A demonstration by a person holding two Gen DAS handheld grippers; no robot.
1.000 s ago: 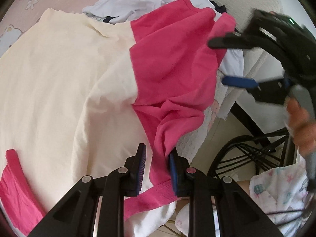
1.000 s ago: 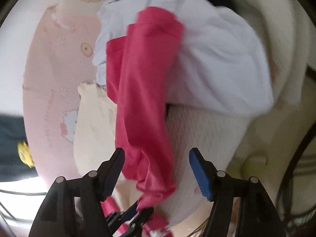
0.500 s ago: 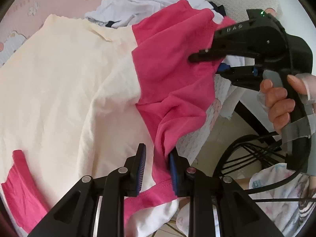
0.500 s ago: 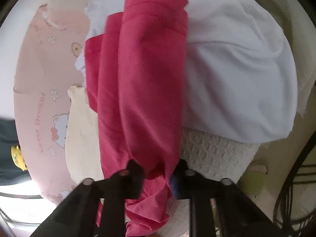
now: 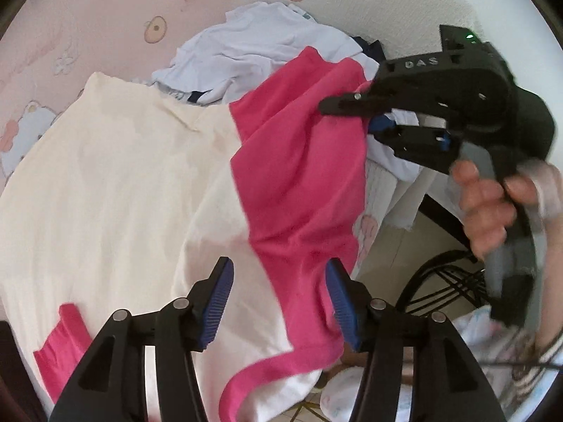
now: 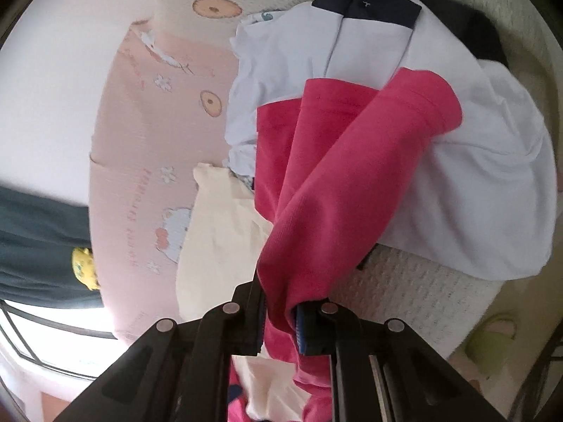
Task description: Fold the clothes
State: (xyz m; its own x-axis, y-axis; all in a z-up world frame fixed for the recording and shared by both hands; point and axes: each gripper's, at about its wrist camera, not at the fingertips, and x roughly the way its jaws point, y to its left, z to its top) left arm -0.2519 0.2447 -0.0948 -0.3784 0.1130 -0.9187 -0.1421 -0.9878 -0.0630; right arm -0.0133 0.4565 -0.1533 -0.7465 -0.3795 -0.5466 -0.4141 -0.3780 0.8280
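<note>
**Gripping the pink sleeve on the right, letting go on the left**

Looking along our right gripper (image 6: 278, 323), we see its jaws clenched on a bunched fold of the pink sleeve (image 6: 337, 190), the fabric pinched between the two blue pads. From there the sleeve runs up toward one o'clock and drapes over a white shirt (image 6: 468, 190) with a dark navy collar. At nine o'clock of the pinch lies the cream body of the same garment (image 6: 218, 232), spread on a pink cartoon-printed sheet (image 6: 140, 161).

In the left wrist view our left gripper (image 5: 278, 302) has its jaws opening; pink cloth lies between them, but the pads do not press on it. The cream panel (image 5: 112, 190) fills the nine o'clock half of that view, and a second pink sleeve (image 5: 63, 348) shows at seven o'clock. At two o'clock the right gripper (image 5: 366, 116) comes in from the side, held in our right hand (image 5: 499, 207), nipping the upper edge of the pink cloth (image 5: 299, 161). The white shirt (image 5: 260, 45) sits heaped at twelve o'clock, partly under the pink cloth. A black wire frame (image 5: 443, 281) stands at four o'clock, off the edge of the bedding.
</note>
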